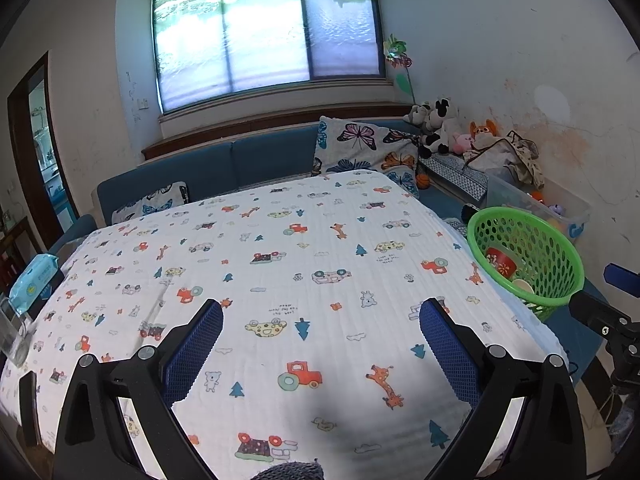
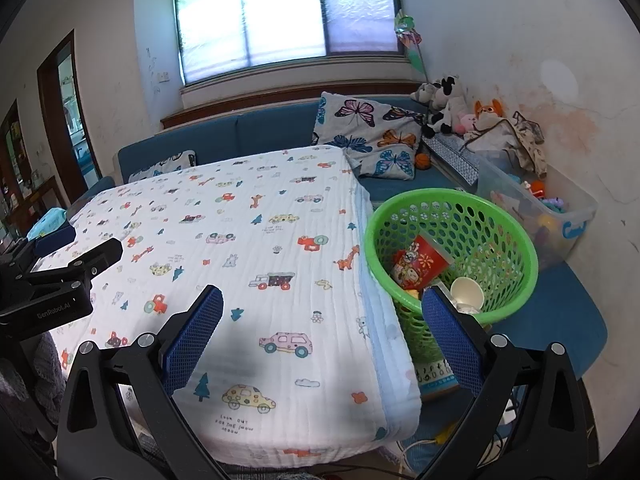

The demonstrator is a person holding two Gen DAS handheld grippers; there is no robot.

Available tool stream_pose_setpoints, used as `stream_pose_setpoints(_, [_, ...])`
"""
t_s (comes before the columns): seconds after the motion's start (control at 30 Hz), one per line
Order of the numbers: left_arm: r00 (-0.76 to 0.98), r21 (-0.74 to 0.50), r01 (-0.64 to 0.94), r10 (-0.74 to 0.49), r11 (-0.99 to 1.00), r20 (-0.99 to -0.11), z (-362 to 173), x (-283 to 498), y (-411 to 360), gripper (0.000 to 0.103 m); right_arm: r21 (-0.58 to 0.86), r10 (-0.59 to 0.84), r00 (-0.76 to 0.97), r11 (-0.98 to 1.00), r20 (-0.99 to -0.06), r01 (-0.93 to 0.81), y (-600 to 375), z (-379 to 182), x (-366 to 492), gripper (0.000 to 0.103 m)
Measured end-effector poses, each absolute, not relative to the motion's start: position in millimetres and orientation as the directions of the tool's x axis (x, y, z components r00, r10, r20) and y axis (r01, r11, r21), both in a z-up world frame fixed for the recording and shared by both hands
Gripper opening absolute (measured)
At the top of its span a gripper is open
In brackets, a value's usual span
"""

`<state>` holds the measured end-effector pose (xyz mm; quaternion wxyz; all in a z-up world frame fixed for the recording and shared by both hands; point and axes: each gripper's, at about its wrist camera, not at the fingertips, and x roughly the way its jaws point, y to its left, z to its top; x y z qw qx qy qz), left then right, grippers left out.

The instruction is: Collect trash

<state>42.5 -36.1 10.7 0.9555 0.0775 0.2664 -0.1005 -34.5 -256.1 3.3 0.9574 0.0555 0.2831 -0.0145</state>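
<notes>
A green mesh basket (image 2: 500, 216) stands on a blue seat at the table's right side; it also shows in the left wrist view (image 1: 560, 248). Inside lie a red printed cup (image 2: 420, 264) and a white paper cup (image 2: 467, 291). My left gripper (image 1: 322, 312) is open and empty, hovering above the cartoon-print tablecloth (image 1: 280, 280). My right gripper (image 2: 322, 300) is open and empty above the table's right edge, its right finger (image 2: 452, 340) in front of the basket. The left gripper's body (image 2: 60, 280) shows at the left of the right wrist view.
A blue wet-wipe pack (image 1: 34, 276) and a clear glass (image 1: 14, 332) sit at the table's left edge. A blue sofa (image 1: 240, 160) with butterfly pillows (image 1: 360, 144) runs behind. Stuffed toys (image 2: 448, 108) and a clear storage bin (image 2: 532, 212) stand at the right wall.
</notes>
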Motion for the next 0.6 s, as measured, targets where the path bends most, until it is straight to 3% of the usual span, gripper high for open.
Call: stream_pose_setpoints(0.6, [0.836, 0.091, 0.234, -0.153, 0.968, -0.527, 9.6, 42.0, -36.5, 0.095, 0.101, 0.006, 0.838, 0.993, -0.545, 0.058, -254.9, 3.5, -33.7, 0.099])
